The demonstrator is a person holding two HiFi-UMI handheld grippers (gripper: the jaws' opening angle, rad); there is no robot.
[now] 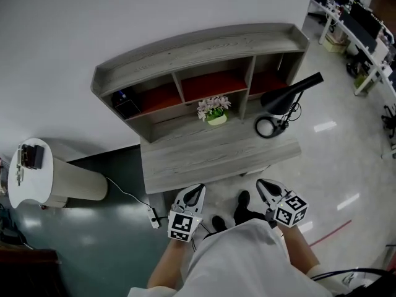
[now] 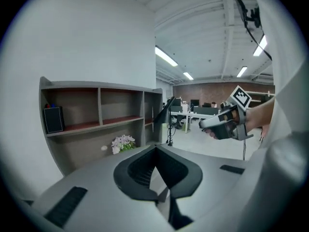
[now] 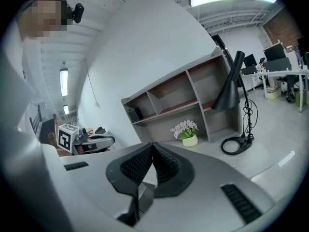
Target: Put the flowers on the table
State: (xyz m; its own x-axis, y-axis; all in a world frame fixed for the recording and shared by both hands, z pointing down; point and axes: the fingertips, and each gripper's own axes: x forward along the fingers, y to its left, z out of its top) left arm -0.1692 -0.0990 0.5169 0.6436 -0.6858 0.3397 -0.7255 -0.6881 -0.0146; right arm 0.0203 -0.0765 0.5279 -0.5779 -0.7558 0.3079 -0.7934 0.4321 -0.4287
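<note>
Both pairs of jaws closed; flowers well ahead, untouched.

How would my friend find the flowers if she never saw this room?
Find the grey wooden desk by the white wall, with three red-floored cubbies on top. Below the middle cubby, on the desk top, sits a small bunch of pale pink flowers in a little light pot. It is the only plant; the black lamp stands to its right.
</note>
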